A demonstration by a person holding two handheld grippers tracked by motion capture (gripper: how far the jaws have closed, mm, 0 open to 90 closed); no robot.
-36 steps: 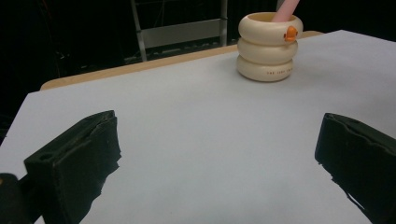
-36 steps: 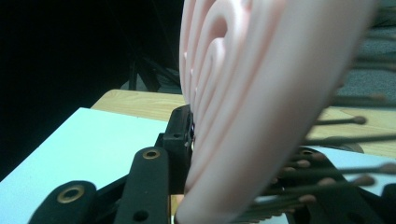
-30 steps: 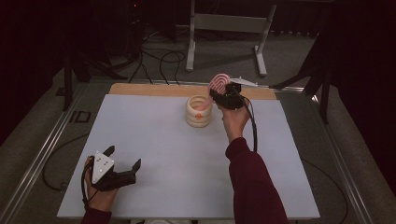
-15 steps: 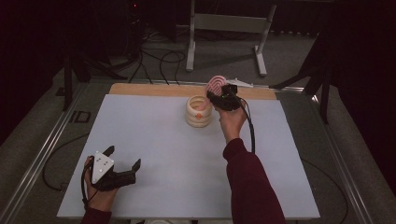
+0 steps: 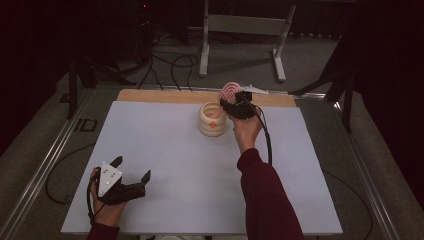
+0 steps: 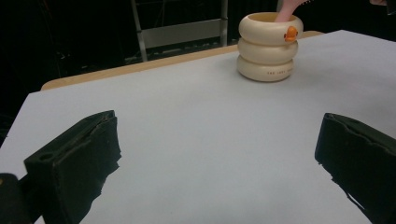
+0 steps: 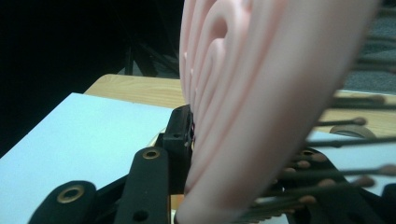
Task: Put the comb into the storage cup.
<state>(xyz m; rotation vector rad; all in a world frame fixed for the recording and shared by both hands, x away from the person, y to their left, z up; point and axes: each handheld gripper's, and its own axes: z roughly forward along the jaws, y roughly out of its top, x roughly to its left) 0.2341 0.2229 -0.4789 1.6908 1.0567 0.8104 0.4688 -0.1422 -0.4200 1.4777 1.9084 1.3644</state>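
A cream holder [image 5: 212,120] made of three stacked rings stands at the far middle of the white table [image 5: 165,150]. A small orange duck marks its top ring [image 6: 290,32]. My right gripper [image 5: 235,106] hovers at the holder's right rim, shut on a pink hairbrush [image 5: 230,91]. In the right gripper view the brush's ridged pink back [image 7: 261,93] sits between the jaws and its bristles stick out to the right. The left gripper view has a pink end [image 6: 287,9] reaching into the holder's [image 6: 268,46] mouth. My left gripper [image 5: 131,168] rests open at the near left.
A wooden strip [image 5: 165,96] runs along the table's far edge. Beyond it stand a grey metal frame [image 5: 245,30] and loose cables [image 5: 165,62] on the floor. Metal rails [image 5: 55,150] border the table's sides.
My right gripper has shifted slightly left with the brush, closer over the holder. The left gripper has stayed put.
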